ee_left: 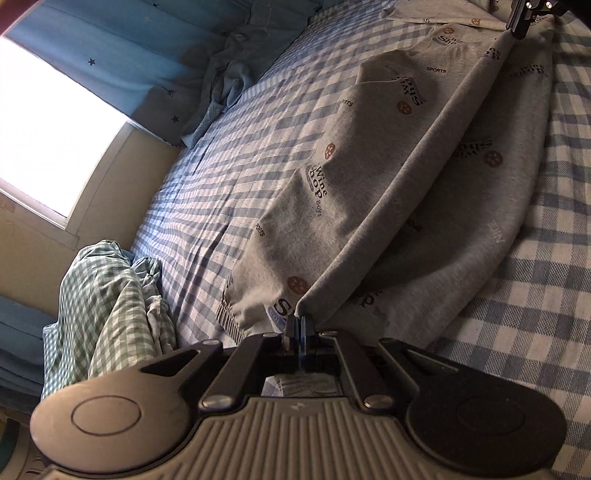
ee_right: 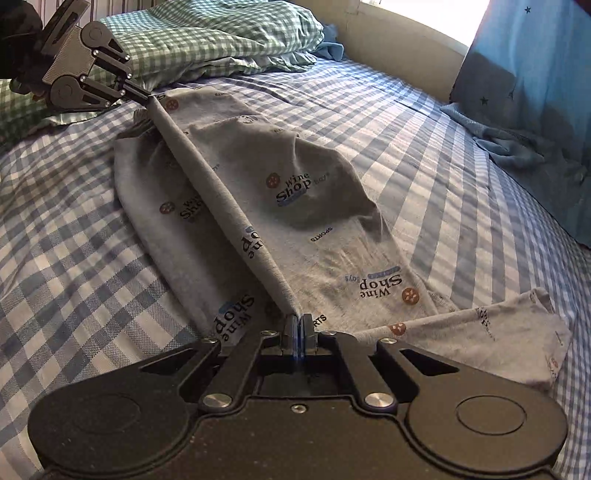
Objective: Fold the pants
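Note:
Grey printed pants (ee_left: 369, 177) lie on a blue checked bed sheet (ee_left: 221, 166). My left gripper (ee_left: 299, 321) is shut on one end of a pants edge near the ribbed cuff. My right gripper (ee_right: 298, 321) is shut on the other end of that edge. The edge is stretched taut and raised between them, above the rest of the pants (ee_right: 314, 221). The right gripper shows in the left wrist view at the top right (ee_left: 517, 26). The left gripper shows in the right wrist view at the top left (ee_right: 146, 96). A second grey leg (ee_right: 480, 332) lies to the right.
A green checked pillow (ee_right: 207, 37) lies at the head of the bed and shows in the left wrist view (ee_left: 107, 306). Blue crumpled cloth (ee_left: 229, 81) lies along the bed's far side under blue star curtains (ee_right: 535, 74) and a bright window (ee_left: 48, 129).

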{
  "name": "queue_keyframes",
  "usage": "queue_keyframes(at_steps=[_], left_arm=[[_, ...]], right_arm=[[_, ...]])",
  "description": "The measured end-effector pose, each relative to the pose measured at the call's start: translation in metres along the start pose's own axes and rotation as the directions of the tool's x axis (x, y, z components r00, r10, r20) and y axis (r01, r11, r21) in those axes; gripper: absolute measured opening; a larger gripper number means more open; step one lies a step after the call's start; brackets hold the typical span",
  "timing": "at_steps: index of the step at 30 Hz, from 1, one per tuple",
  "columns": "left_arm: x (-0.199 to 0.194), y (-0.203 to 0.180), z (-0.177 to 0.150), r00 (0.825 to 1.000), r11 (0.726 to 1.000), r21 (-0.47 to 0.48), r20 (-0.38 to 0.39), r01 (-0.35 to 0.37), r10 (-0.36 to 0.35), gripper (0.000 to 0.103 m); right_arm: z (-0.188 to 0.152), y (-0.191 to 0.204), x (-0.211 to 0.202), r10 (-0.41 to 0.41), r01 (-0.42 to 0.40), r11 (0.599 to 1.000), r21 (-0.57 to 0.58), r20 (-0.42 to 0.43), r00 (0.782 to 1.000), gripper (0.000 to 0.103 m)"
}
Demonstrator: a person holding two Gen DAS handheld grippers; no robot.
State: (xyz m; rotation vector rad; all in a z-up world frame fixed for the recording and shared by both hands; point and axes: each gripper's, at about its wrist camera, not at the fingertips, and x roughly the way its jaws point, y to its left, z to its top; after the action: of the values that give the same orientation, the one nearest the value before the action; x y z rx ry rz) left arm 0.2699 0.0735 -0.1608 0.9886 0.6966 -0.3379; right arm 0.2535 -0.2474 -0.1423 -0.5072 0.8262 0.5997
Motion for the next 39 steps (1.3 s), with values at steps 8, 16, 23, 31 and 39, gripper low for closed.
queue_keyframes(at_steps=[8, 16, 23, 31, 39], left_arm=[[-0.013, -0.017, -0.010, 1.000, 0.999, 0.047, 0.019, 0.023, -0.024, 0.000], [-0.008, -0.039, -0.022, 0.998, 0.994, 0.086, -0.010, 0.060, -0.060, 0.000], [-0.011, -0.046, -0.018, 0.997, 0.994, 0.088, -0.041, 0.062, -0.058, 0.000], [-0.050, -0.032, 0.010, 0.990, 0.961, -0.256, -0.073, 0.102, -0.124, 0.088], [-0.046, -0.025, 0.125, 0.936, 0.610, -0.730, 0.119, 0.308, -0.331, 0.103]], right_arm=[[-0.005, 0.009, -0.021, -0.059, 0.059, 0.998, 0.034, 0.005, 0.998, 0.000], [-0.026, 0.028, -0.008, -0.053, 0.056, 0.997, 0.044, -0.054, 0.997, 0.000], [-0.035, 0.036, -0.008, -0.024, 0.026, 0.999, 0.042, -0.060, 0.998, 0.000], [-0.048, 0.016, -0.049, -0.069, 0.077, 0.954, 0.288, -0.037, 0.997, 0.074], [-0.085, -0.043, -0.092, -0.211, 0.245, 0.849, 0.467, -0.125, 0.969, 0.102]])
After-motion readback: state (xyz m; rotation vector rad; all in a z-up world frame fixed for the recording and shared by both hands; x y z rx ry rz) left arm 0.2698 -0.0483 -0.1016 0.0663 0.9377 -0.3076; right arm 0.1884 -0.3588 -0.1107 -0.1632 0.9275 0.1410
